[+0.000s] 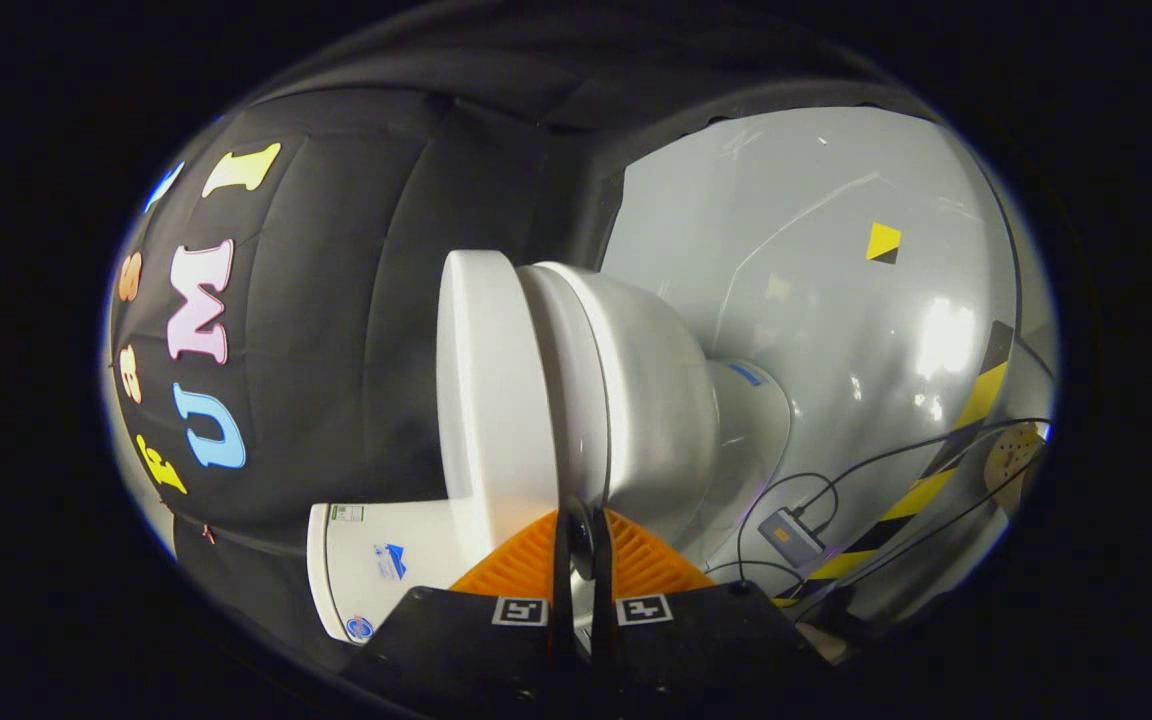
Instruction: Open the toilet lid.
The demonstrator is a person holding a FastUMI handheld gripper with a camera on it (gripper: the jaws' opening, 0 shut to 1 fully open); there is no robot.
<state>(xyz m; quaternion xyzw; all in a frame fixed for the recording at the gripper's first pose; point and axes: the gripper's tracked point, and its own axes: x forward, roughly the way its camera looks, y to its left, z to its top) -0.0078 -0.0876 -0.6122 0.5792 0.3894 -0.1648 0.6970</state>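
Gripper (581, 545) fingers nearly closed, pinching the toilet lid (491, 390) edge; contact point partly hidden; toilet bowl (656, 390) alongside.

You see the white toilet lid (491, 400) lying shut and flush on the white toilet bowl (636, 400), its rim just ahead of the fingers.

I log a white toilet lid (491, 390), a white bowl (651, 400) and a white tank (376, 570); glossy grey floor (816, 330); yellow-and-black striped tape (946, 460); black cables (896, 455); a grey box (789, 537) with an orange patch.
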